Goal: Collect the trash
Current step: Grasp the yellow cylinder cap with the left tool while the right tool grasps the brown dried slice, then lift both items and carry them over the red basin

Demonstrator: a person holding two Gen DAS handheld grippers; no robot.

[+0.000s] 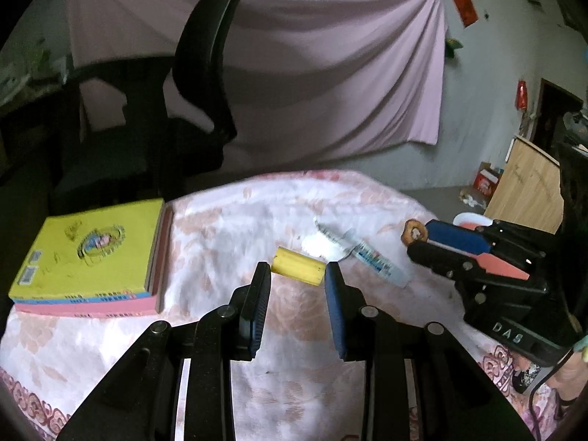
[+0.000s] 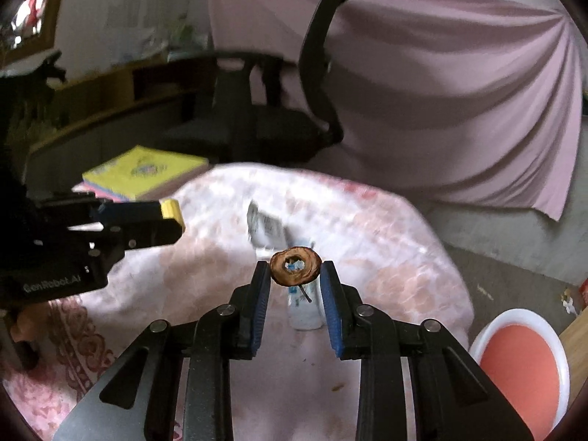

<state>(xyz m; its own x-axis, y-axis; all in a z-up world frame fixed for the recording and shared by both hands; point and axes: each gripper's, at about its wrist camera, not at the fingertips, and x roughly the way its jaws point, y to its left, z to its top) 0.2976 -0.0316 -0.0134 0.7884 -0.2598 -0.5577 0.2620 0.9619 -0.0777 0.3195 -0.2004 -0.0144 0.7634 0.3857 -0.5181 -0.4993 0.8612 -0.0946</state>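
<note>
My left gripper [image 1: 297,275] is shut on a short yellow piece [image 1: 298,270], held crosswise at the fingertips above the flowered pink tablecloth [image 1: 220,242]. My right gripper [image 2: 296,275] is shut on a brown dried ring [image 2: 309,272] with a thin stem, lifted off the cloth. From the left wrist view, the right gripper [image 1: 415,240] and its ring [image 1: 408,234] sit to the right. In the right wrist view the left gripper [image 2: 172,218] carries the yellow piece [image 2: 171,208] at left. A printed plastic wrapper [image 1: 367,257] and a white crumpled scrap [image 1: 319,246] lie on the cloth.
A stack of books with a yellow cover [image 1: 88,257] rests on the table's left corner. A black office chair [image 1: 205,73] stands behind the table. A white bin with a red liner [image 2: 522,360] stands on the floor at the right. A wooden cabinet [image 1: 525,187] is beyond it.
</note>
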